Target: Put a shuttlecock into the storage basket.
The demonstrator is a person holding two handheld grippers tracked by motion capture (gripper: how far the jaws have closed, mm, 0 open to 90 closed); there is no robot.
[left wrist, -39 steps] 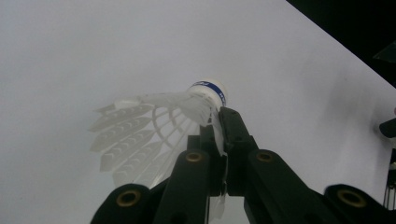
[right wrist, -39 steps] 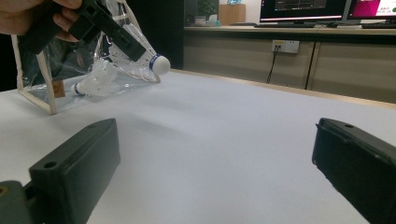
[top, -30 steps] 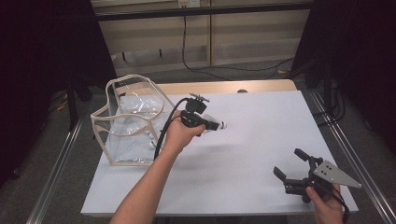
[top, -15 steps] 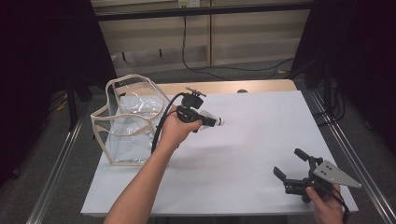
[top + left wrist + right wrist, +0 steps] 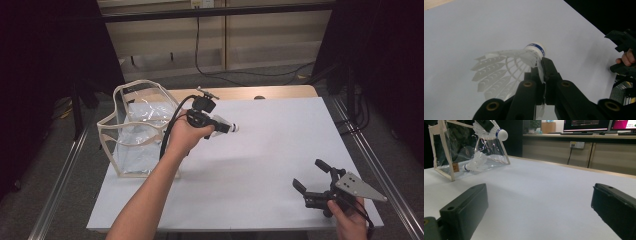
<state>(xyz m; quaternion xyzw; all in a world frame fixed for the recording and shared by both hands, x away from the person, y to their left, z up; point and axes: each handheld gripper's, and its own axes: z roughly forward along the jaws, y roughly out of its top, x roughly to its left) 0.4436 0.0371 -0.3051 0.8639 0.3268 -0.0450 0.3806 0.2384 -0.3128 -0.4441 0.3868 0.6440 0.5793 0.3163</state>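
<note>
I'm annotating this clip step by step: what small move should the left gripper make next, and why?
Probably carry the shuttlecock sideways over the bag's open top. The left gripper is shut on its feathers, clear of the table, beside the bag, where another shuttlecock already lies.

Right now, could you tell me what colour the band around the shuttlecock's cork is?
Blue, on the shuttlecock; the left gripper view shows it best.

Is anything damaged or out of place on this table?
Nothing looks damaged. The left tongs pinch a shuttlecock by its feathers, a delicate hold. Another shuttlecock lies inside the clear bag.
</note>
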